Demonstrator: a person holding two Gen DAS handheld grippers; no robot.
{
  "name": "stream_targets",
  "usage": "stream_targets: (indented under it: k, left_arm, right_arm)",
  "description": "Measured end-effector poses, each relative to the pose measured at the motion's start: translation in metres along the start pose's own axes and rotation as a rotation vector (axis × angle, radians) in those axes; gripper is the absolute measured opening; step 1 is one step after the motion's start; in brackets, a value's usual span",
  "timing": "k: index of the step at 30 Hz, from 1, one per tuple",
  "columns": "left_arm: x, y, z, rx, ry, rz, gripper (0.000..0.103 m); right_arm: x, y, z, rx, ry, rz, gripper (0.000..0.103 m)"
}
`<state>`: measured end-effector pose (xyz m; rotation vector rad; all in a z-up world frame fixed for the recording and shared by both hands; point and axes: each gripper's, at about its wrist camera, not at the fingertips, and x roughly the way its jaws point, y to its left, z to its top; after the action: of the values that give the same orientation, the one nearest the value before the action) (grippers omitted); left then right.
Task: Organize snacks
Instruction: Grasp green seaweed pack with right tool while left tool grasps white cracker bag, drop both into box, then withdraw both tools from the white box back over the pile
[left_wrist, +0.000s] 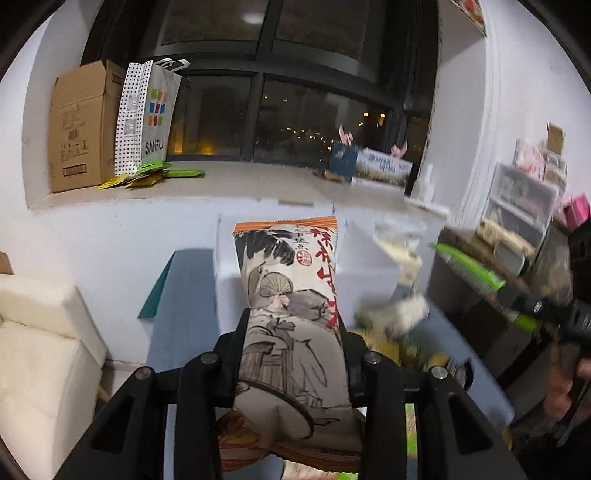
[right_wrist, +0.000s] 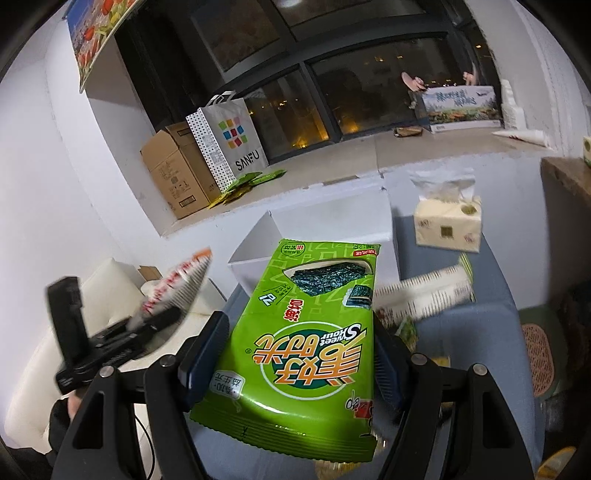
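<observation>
Two snack packets are held aloft above a blue surface (right_wrist: 461, 332): the left tongs (left_wrist: 291, 354) clamp a beige illustrated packet (left_wrist: 291, 314), the right tongs (right_wrist: 303, 354) clamp a green seaweed packet (right_wrist: 306, 332). Beyond both stands an open white box (right_wrist: 325, 225), with a tissue pack (right_wrist: 447, 221) beside it.
</observation>
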<state>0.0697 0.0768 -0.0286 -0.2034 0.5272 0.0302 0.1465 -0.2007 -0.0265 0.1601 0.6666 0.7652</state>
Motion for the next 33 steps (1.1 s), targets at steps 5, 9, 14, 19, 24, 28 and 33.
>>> stream_targets:
  k: [5,9,14,19,24,28,33]
  left_arm:
    - [0.062,0.003,0.055,-0.015,0.003,0.007,0.041]
    - [0.122,0.013,0.094,-0.034,0.048,0.041,0.041]
    - [0.193,0.029,0.11,-0.032,0.118,0.084,0.041]
    - [0.223,0.039,0.108,-0.04,0.194,0.099,0.057]
    - [0.212,0.051,0.106,-0.081,0.176,0.083,0.103]
    - [0.186,0.055,0.106,-0.073,0.128,0.09,0.103]
    - [0.13,0.045,0.103,-0.057,0.006,0.015,0.103]
  right_arm:
    - [0.041,0.001,0.046,-0.077,-0.02,-0.025,0.077]
    - [0.091,-0.011,0.094,-0.08,-0.027,-0.033,0.077]
    - [0.166,-0.024,0.141,-0.108,0.025,-0.083,0.077]
    - [0.212,-0.044,0.159,-0.076,0.089,-0.085,0.079]
    - [0.228,-0.059,0.161,-0.042,0.134,-0.042,0.103]
    - [0.205,-0.062,0.161,-0.059,-0.009,-0.041,0.103]
    - [0.175,-0.052,0.162,-0.068,-0.014,0.008,0.103]
